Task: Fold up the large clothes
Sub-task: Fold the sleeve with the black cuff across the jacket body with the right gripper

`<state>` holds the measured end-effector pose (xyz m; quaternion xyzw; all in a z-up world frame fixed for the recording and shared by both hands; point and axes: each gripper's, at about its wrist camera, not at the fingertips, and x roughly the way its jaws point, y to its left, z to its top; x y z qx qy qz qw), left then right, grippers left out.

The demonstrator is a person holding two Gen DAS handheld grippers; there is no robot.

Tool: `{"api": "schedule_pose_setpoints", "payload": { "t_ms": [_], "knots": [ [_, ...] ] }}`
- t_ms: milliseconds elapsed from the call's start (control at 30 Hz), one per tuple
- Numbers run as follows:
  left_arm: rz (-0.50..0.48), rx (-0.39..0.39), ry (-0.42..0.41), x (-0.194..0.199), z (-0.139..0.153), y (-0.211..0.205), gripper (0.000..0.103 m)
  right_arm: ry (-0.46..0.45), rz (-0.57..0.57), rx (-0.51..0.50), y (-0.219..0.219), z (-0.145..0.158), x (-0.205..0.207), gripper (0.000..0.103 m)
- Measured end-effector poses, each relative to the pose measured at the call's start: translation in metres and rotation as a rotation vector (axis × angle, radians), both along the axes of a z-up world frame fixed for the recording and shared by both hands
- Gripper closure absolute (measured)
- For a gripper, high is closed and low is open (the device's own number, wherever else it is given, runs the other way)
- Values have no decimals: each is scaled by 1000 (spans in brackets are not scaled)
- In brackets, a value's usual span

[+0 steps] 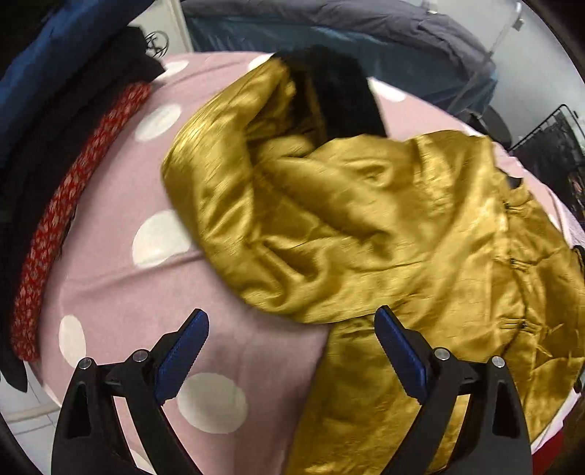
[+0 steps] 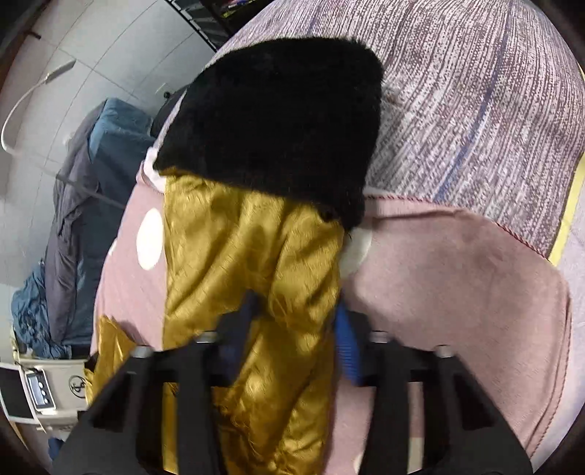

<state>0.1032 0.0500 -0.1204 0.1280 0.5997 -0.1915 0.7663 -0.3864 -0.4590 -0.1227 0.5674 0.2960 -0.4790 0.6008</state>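
No words or numbers can be read. A round black line emblem stands on a beige box at eight o'clock; a similar emblem shows on a white panel at eleven o'clock.

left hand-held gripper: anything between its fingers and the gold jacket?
Only bare pink polka-dot blanket. In the left wrist view the open left hand-held gripper hovers at the gold jacket hem, nothing clamped.

My work surface is a pink blanket with white polka dots, laid over a mauve woven cover. Beyond it, pale floor tiles carry a heap of grey and teal bedding; a dark wire rack stands at the edge
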Motion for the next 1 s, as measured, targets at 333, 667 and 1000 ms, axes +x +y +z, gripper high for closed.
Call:
{"api": "schedule_pose_setpoints", "payload": {
  "t_ms": [333,667,1000],
  "knots": [
    [-13,-11,1,-23,6,0,13,181,-16,-395,-46,146,-93,98],
    [10,3,-23,-10,5,13,13,46,-212,-119,-16,80,-177,35],
    [-135,146,-280,94,57,-31,6,-12,-67,-56,79,65,-129,35]
  ]
}}
